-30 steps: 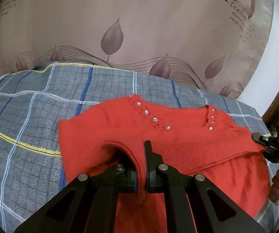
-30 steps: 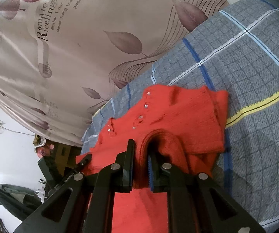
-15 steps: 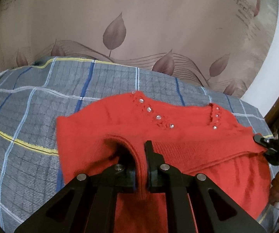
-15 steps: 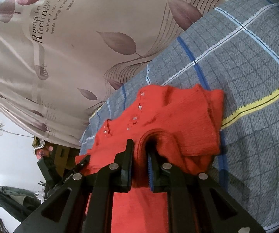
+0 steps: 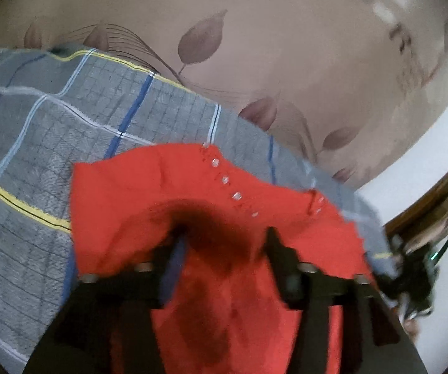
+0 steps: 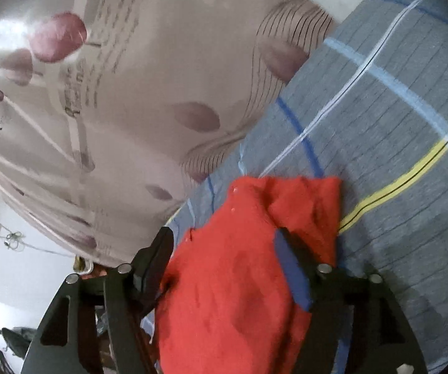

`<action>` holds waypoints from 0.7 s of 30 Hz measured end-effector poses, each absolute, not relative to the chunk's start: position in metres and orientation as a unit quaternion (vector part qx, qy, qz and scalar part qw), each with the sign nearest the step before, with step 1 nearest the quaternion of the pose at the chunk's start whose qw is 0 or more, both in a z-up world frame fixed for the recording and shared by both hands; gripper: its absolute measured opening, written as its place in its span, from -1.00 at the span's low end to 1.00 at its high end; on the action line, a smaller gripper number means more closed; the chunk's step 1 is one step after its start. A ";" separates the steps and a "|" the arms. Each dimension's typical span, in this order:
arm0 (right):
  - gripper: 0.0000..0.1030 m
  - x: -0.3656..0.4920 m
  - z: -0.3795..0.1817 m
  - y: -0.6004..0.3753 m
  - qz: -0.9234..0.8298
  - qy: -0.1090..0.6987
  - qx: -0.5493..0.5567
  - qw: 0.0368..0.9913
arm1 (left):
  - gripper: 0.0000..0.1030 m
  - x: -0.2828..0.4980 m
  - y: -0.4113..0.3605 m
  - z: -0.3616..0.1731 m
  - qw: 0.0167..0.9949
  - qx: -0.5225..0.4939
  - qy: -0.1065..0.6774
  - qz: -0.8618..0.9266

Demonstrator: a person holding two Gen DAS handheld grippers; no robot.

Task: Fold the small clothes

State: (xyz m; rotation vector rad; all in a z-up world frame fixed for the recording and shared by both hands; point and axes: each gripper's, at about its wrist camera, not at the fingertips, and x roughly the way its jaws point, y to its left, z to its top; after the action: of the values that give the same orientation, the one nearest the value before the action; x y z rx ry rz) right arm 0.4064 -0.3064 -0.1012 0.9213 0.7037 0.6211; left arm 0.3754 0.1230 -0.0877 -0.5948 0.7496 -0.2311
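Note:
A red knit sweater (image 5: 161, 193) with a row of small shiny buttons lies folded over on the grey checked blanket (image 5: 37, 124). My left gripper (image 5: 225, 237) has its jaws wide apart and still opening. The folded red edge lies loose between them, and neither pad presses on it. In the right wrist view the sweater (image 6: 302, 196) bunches up in front of my right gripper (image 6: 224, 233). Its jaws are also opening, with cloth between them but not gripped. Both views are blurred by motion.
A beige curtain with leaf prints (image 5: 255, 46) hangs behind the bed, also filling the upper left of the right wrist view (image 6: 130, 93). The blanket (image 6: 395, 124) stretches away to the right. A wooden frame (image 5: 436, 196) stands at the right edge.
Both grippers were shut on the sweater's folded edge and have sprung apart, letting the cloth go. Both hands shifted a little and the left one rolled, tilting its view.

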 end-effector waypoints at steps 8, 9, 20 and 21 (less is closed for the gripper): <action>0.29 0.386 -0.100 -0.318 0.288 0.322 0.432 0.792 | 0.62 0.368 0.150 -0.073 0.882 -0.340 0.317 -0.079; 0.29 0.381 -0.098 -0.316 0.289 0.323 0.425 0.794 | 0.62 0.366 0.152 -0.074 0.880 -0.339 0.323 -0.076; 0.29 0.306 -0.084 -0.299 0.234 0.346 0.254 0.872 | 0.62 0.288 0.157 -0.080 0.909 -0.253 0.327 -0.048; 0.29 0.301 -0.085 -0.299 0.228 0.348 0.246 0.875 | 0.62 0.280 0.155 -0.081 0.914 -0.238 0.326 -0.047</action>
State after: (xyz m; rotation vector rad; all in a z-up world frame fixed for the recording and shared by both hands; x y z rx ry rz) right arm 0.3014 -0.2985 -0.0854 0.5139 0.7261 0.4760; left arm 0.2798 0.1548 -0.0814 -0.4904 0.6712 -0.0977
